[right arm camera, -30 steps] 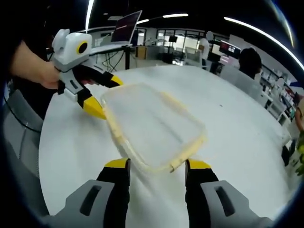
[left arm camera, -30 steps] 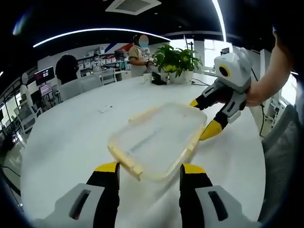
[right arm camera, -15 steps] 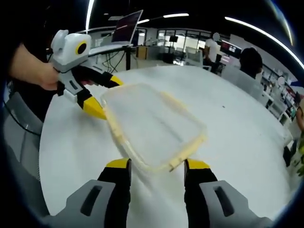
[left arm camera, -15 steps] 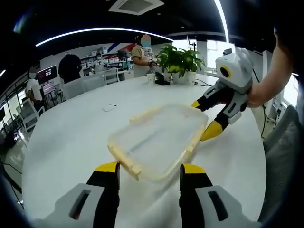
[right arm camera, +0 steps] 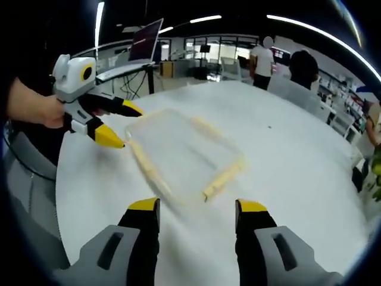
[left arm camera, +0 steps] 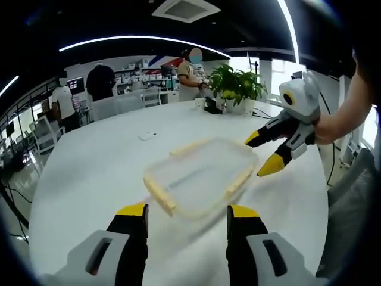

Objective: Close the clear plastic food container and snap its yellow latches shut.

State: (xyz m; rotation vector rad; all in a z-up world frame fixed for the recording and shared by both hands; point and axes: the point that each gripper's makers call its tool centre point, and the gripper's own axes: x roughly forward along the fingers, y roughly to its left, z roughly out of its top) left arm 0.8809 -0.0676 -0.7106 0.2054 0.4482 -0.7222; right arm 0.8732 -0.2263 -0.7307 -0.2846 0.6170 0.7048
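Note:
The clear plastic container (left arm camera: 199,177) lies flat on the round white table (left arm camera: 89,173), its lid on top and pale yellow latches (left arm camera: 158,195) along its edges; motion blur hides how the latches sit. My left gripper (left arm camera: 187,211) is open, a short way back from the container's near edge, with nothing between its jaws. My right gripper (left arm camera: 262,154) comes in from the right, open, its tips just off the container's corner. In the right gripper view the container (right arm camera: 181,156) lies ahead of my open right gripper (right arm camera: 197,207), and the left gripper (right arm camera: 123,125) hangs open by its left corner.
Potted plants (left arm camera: 235,86) and a cup stand at the table's far side, where a person stands. A small flat object (left arm camera: 146,136) lies on the table. Chairs and other people are behind. A laptop screen (right arm camera: 146,39) stands beyond the table edge.
Both grippers have drawn back from the container, which now looks smaller and farther in both views. Both stay open. The container has not clearly moved.

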